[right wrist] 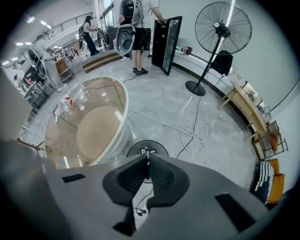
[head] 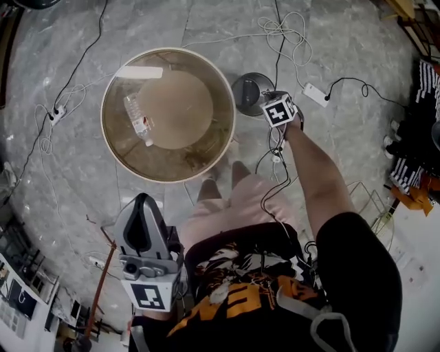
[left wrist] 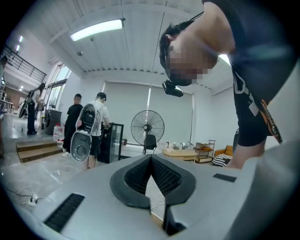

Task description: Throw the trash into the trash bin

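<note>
Far left on the grey floor [head: 206, 20], a white power strip [head: 56, 112] lies by itself, well apart from the bin [head: 168, 49]. The bin is round, wide and open-topped, with a pale rim and clear walls. The bottle [head: 139, 118] lies on its side inside it, against the left wall. It is clear plastic with a red and white label, and the print on that label is too small to read.

Below the bin, close to my body, is my left gripper [head: 143, 198]. In its own view the ribbed pads meet at the tips with nothing between them. It looks out level across the room, where a standing fan [left wrist: 147, 127] and a few people stand in the background.

Just beside the bin on its right sits a dark round disc [head: 246, 93]. The right gripper view shows white letters on it, a P and an S. My jaws cover whatever is between those letters, so I cannot read the word.

My right gripper [right wrist: 147, 160] hangs over that disc, pointing steeply down, with its marker cube [head: 278, 110] facing up in the head view. Its jaws are pressed together and hold nothing.

Past the disc a white cord [right wrist: 193, 133] lies in loose loops. Further right, a white adapter [head: 316, 94] has a black lead plugged into it. A black and white striped cushion [head: 411, 168] sits at the right edge.
</note>
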A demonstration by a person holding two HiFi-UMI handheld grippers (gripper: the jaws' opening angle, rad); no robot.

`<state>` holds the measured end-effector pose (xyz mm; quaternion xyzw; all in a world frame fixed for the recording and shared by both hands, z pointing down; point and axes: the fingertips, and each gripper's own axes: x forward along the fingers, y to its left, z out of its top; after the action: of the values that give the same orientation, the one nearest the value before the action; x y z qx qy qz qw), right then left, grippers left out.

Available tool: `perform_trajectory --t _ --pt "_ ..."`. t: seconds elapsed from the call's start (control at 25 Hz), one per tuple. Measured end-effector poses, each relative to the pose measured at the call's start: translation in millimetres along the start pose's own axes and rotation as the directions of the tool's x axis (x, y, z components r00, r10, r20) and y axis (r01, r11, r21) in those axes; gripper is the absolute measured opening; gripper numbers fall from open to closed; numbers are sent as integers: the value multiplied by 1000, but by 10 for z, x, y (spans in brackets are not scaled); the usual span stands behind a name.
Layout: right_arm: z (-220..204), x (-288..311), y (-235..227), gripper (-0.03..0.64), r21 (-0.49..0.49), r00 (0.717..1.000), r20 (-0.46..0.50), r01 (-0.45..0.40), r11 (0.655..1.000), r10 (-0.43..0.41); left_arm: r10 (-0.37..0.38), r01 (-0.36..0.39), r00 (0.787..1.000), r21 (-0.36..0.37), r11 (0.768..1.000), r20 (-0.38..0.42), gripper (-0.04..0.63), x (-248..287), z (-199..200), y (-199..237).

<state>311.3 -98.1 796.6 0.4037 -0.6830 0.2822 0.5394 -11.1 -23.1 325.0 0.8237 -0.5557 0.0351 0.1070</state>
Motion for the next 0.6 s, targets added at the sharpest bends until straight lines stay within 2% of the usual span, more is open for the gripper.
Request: perform_trajectory --t 0.16,0.28,0.36,0.6 --pt "-59 51 -225 29 25 999 27 -23 999 23 -38 38 999 10 999 -9 23 274 22 -285" --pt "-107 120 -330 74 48 999 28 -40 998 39 -54 54 998 17 998 -19 23 397 16 -419" --pt "-147 170 -360 114 53 999 21 -51 997 50 -57 57 998 17 998 -26 23 432 -6 -458" --pt "-147 210 -319 115 37 998 9 -61 997 60 -40 40 999 6 999 -27 23 425 -39 -398"
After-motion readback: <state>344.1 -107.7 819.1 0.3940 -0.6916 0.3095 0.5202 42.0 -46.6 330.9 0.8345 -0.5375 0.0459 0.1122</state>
